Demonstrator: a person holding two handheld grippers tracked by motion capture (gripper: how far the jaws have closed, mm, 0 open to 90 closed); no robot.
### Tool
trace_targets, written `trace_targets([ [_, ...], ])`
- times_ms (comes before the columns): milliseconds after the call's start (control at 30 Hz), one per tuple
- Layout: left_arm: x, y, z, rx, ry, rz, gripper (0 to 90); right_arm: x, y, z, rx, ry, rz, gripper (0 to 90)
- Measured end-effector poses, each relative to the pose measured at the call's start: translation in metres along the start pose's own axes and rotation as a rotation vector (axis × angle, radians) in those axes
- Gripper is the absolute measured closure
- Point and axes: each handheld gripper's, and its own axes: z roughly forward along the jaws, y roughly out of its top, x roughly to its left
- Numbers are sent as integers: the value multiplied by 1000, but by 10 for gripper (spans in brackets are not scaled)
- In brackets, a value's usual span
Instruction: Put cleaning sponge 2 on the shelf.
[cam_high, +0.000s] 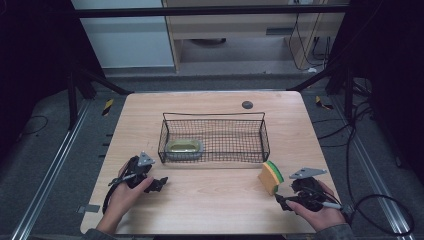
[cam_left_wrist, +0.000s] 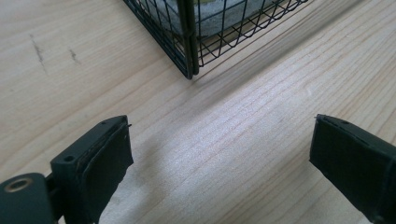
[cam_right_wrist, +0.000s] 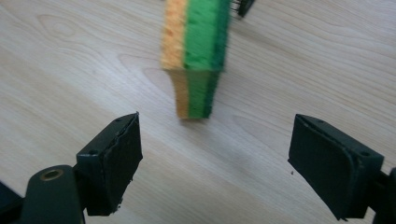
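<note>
Wooden desk (cam_high: 210, 200) carries black wire basket (cam_high: 214, 136); oval dish (cam_high: 183, 148) sits in basket's left end; sponge (cam_high: 270, 176), yellow with green scouring layer, stands on edge just off basket's right front corner; left tool (cam_left_wrist: 219, 158) spread, empty, near basket corner; right tool (cam_right_wrist: 215, 158) spread, empty, facing sponge, apart from it.

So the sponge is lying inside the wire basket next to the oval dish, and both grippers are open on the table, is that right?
Not quite. The sponge stands on edge on the table, outside the wire basket, near its front right corner; the high view shows this. The oval dish is inside the basket, and the left gripper and right gripper are both open.
</note>
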Motion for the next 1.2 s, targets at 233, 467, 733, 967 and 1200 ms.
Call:
trace_targets([
  [233, 1, -4, 9, 39, -12, 0, 45, 9, 22, 2, 39, 9, -29, 184],
  [467, 3, -8, 10, 25, -27, -13, 24, 9, 52, 10, 78, 8, -33, 232],
  [733, 2, -9, 11, 11, -36, -10, 0, 2, 78, 23, 151, 13, -52, 407],
  [967, 2, -10, 11, 4, -35, -9, 0, 0, 81, 23, 178, 33, -68, 640],
  [1200, 2, -13, 12, -21, -33, -14, 0, -13, 86, -4, 108, 4, -63, 643],
])
